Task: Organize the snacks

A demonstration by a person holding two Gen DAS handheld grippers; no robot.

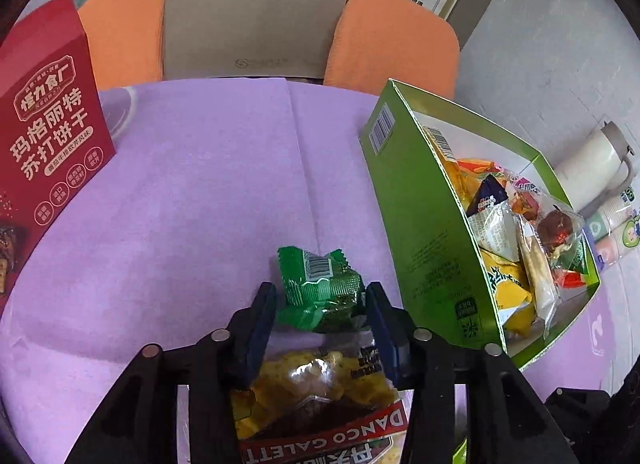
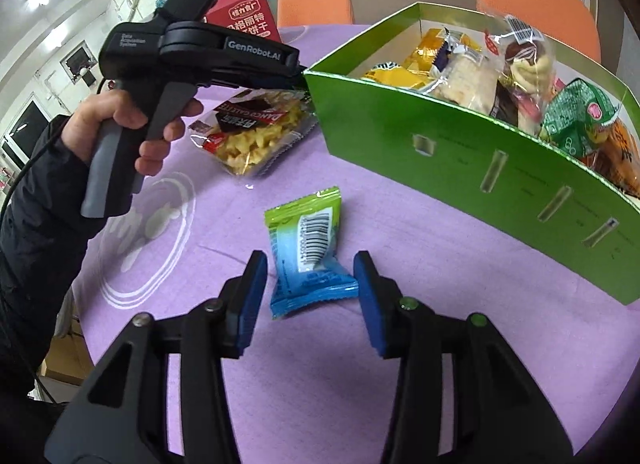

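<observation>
In the left wrist view a crumpled green snack packet [image 1: 320,284] sits between the pads of my left gripper [image 1: 320,298], which press on both its sides. Just under it lies a clear packet of yellow crackers [image 1: 316,392], seen also as the cracker packet [image 2: 252,136] in the right wrist view. My right gripper [image 2: 310,268] stands open around a blue-and-green packet [image 2: 310,260] lying flat on the purple cloth, with a small gap at each pad. The green box [image 1: 424,216], several snacks inside, stands to the right; its long wall [image 2: 440,152] faces the right camera.
A red biscuit box [image 1: 48,128] stands at the left edge of the table. Two orange chairs [image 1: 392,44] and a cardboard sheet [image 1: 256,12] are behind it. A white flask [image 1: 592,164] and paper cups [image 1: 612,224] lie beyond the green box. A hand [image 2: 120,120] holds the left gripper's handle.
</observation>
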